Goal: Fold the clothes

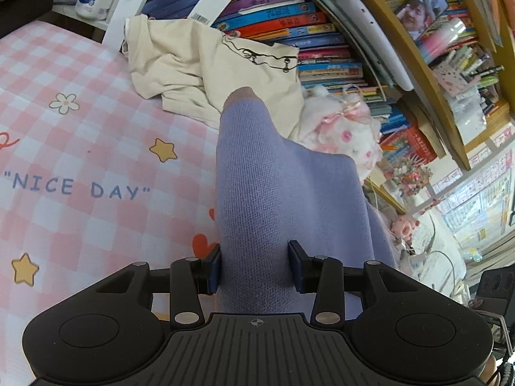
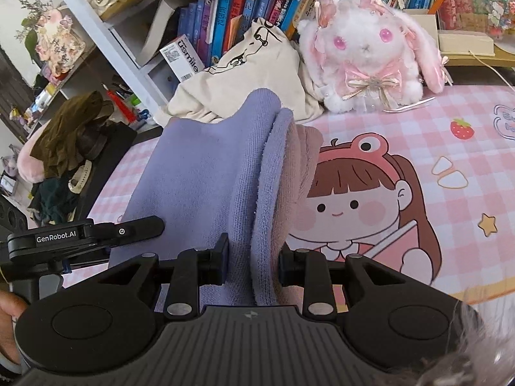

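I have my black two-finger left gripper (image 1: pixel 256 265) and black two-finger right gripper (image 2: pixel 252 259) each clamped on the lavender knit garment (image 1: pixel 273 193), side by side, both pointing forward.

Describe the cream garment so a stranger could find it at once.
Start at the pink checked mat and look to its far edge, against the row of books. The cream garment lies crumpled there beside the white plush bunny; unlike the purple knit, it carries black line drawing.
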Demonstrator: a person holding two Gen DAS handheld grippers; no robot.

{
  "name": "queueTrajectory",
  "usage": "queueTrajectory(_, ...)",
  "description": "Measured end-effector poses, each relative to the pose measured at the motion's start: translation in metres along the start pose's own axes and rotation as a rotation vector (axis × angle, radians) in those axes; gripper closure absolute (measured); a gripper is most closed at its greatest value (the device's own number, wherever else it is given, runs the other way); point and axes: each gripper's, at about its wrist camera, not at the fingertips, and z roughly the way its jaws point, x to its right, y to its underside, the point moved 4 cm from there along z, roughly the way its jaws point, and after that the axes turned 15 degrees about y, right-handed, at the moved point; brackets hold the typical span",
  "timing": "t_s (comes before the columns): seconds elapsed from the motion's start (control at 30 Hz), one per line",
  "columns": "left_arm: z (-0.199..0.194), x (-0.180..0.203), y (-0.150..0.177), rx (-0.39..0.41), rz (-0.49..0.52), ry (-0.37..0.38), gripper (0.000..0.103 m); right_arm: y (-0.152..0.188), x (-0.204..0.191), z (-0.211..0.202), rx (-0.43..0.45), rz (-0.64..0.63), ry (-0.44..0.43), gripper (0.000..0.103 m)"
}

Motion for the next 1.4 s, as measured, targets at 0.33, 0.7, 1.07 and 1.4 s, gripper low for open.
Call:
queueTrajectory(0.33, 0.02, -0.024, -0.018, -0.016, -0.032, -0.015, 0.063, -0.018, -0.001, 0.037, -0.039, 0.011, 0.014, 0.077)
queueTrajectory(0.7, 0.036, -0.04, -0.033, -0.025, -0.034, -0.019, 0.063, -0.032, -0.001, 0.06, -0.058, 0.013, 0.022, 0.077)
queueTrajectory(1.07, 0.058, -0.067, -0.05, -0.015, -0.077, -0.04, 0.063, -0.042, -0.004, 0.097, -0.067, 0.035, 0.055, 0.077)
queueTrajectory(1.4, 0.079, -0.076, -0.075, -0.003, -0.093, -0.06, 0.062, -0.067, 0.002, 0.129, -0.096, 0.129, 0.077, 0.075)
